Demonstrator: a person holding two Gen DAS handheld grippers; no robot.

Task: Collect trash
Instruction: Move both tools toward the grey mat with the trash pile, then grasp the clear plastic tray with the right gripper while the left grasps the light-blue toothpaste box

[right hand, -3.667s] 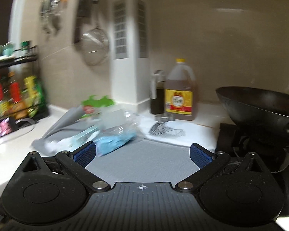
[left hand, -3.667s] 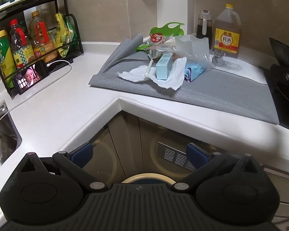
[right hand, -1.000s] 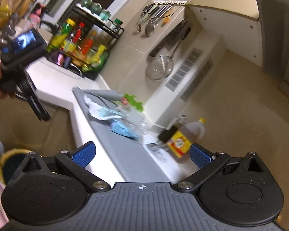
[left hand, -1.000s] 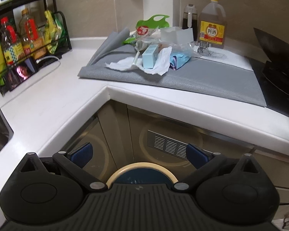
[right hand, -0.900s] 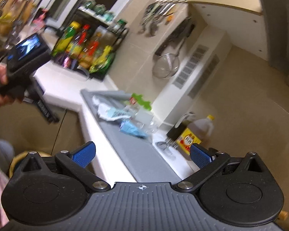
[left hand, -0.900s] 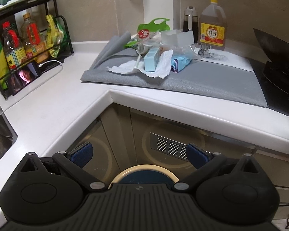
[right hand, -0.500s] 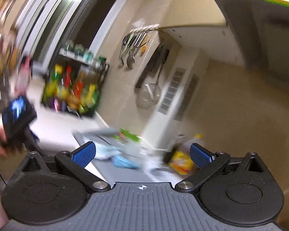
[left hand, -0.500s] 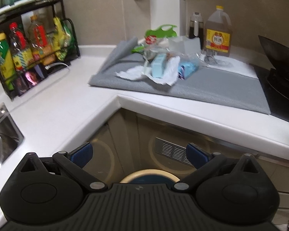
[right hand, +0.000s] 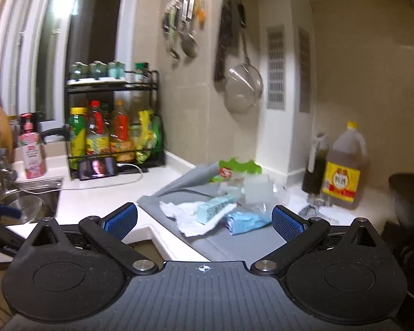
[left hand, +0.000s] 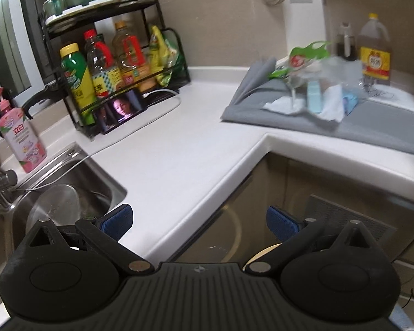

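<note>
A pile of trash lies on a grey mat (left hand: 378, 121) on the white counter: a crumpled white tissue (left hand: 285, 104), a light blue box (left hand: 313, 99), a blue packet (left hand: 350, 102), clear plastic and a green wrapper (left hand: 309, 51). The right wrist view shows the same tissue (right hand: 191, 216), box (right hand: 215, 205) and blue packet (right hand: 247, 220). My left gripper (left hand: 198, 220) is open and empty, low in front of the counter corner. My right gripper (right hand: 204, 219) is open and empty, just short of the pile. A sliver of a yellow-rimmed bin (left hand: 262, 253) shows below the left gripper.
A black rack of bottles (left hand: 110, 63) and a phone (left hand: 120, 110) stand at the back left. A steel sink (left hand: 69, 193) and pink soap bottle (left hand: 20, 138) are at left. An oil jug (right hand: 343, 168) and a dark wok (right hand: 408, 190) are at right.
My left gripper has swung left, bringing the sink into view. My right gripper has swung down from the wall and levelled toward the trash pile. Both stay open.
</note>
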